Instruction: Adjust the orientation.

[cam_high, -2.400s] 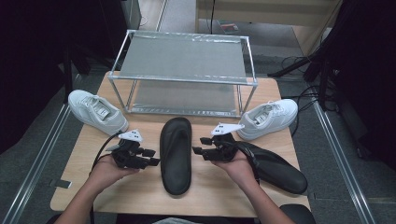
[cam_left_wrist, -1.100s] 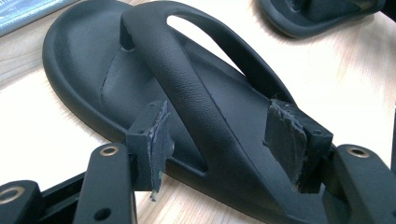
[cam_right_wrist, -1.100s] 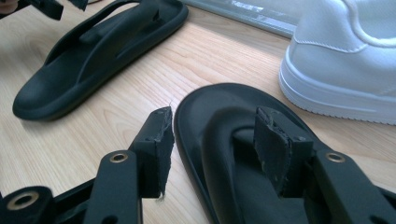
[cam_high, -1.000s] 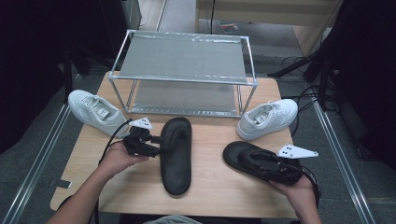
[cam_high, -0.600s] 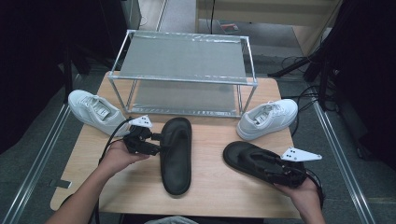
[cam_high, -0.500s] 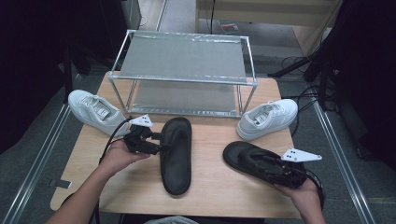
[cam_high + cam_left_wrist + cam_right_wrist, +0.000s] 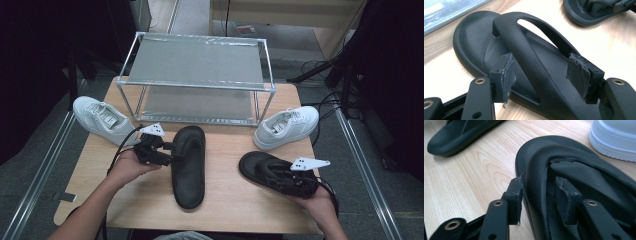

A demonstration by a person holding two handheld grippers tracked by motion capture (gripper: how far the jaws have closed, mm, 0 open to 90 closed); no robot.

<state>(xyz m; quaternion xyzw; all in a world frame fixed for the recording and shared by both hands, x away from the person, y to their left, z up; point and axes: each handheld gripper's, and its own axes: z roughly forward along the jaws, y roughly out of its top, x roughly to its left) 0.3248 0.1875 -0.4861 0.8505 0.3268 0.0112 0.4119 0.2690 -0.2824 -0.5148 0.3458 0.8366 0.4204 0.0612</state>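
Two black sandals lie on the table [image 7: 230, 150] before the rack [image 7: 197, 65]: the left sandal [image 7: 189, 165] at centre, the right sandal [image 7: 267, 170] near a white shoe [image 7: 285, 127]. Both look light, soft and flexible; the strap or side edge suits gripping. The left gripper [image 7: 544, 75] stands wide astride its strap [image 7: 524, 50], pads clear; the right gripper [image 7: 539, 195] has just been closing over the right sandal's edge, one pad not yet pressing.

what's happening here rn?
A person works two handheld grippers on a pair of black sandals on the wooden table. The left gripper straddles the strap of the middle sandal, jaws open. The right gripper has just been closing around the edge and strap of the right sandal. Two white sneakers flank an empty metal rack.
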